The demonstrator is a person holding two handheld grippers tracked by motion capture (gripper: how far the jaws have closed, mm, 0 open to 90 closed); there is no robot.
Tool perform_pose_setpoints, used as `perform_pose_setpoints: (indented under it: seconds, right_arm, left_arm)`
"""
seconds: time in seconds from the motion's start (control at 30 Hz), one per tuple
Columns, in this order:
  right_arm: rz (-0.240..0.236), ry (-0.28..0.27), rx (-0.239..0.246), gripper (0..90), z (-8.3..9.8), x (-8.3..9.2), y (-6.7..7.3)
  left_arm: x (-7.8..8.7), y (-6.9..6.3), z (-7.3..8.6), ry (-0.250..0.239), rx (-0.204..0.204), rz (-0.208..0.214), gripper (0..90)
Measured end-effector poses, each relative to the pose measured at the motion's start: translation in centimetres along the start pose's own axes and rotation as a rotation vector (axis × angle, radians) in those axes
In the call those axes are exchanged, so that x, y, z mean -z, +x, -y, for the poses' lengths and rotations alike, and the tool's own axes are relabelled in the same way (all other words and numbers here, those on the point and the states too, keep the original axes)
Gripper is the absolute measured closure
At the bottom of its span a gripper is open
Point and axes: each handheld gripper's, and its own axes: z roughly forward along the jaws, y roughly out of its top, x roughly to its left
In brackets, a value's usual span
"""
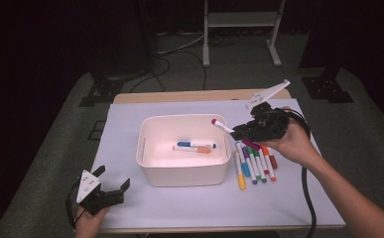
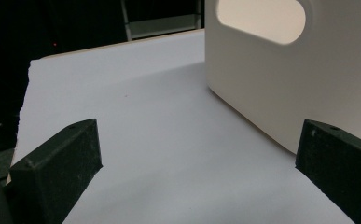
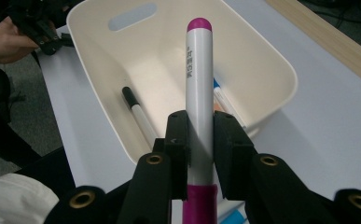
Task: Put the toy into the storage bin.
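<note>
A: High view first. What is the situation?

B: The right gripper (image 1: 245, 130) holds a magenta marker (image 1: 223, 125) with its capped tip over the right rim of the white bin (image 1: 183, 174). 2 markers, 1 blue (image 1: 195, 144) and 1 orange (image 1: 194, 149), lie on the bin floor. A row of loose markers (image 1: 255, 164) lies on the table just right of the bin. The left gripper (image 1: 109, 191) sits near the table's front-left corner, well apart from the marker. My judgement: the step is dropping this marker into the bin.

A: Left gripper view?

B: Its jaws stand wide with nothing between them. The bin wall (image 2: 281, 88) with its handle slot is ahead on the right. It can stay parked.

A: Right gripper view?

B: The jaws are clamped on the marker barrel (image 3: 199, 93), which points over the bin interior. A black-capped pen (image 3: 138, 114) lies along the near inside wall.

A: How to do it well?

B: Carry the whole marker past the rim before releasing, lower it toward the floor, keep it roughly level, then spread the jaws. Releasing at the rim risks it tipping back onto the table.
</note>
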Motion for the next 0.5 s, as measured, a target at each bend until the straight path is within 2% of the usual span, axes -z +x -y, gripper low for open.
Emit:
perform_pose_setpoints:
  seconds: [0.27,0.5]
  right_arm:
    - [-0.052,0.022,0.077,75.7,-3.1,-1.5,1.8]
    - [-0.098,0.045,0.111,75.7,-4.9,-3.2,2.9]
  left_arm:
    - [0.0,0.0,0.0,-0.001,0.002,0.003,0.0]
    - [0.0,0.0,0.0,0.002,0.001,0.004,0.0]
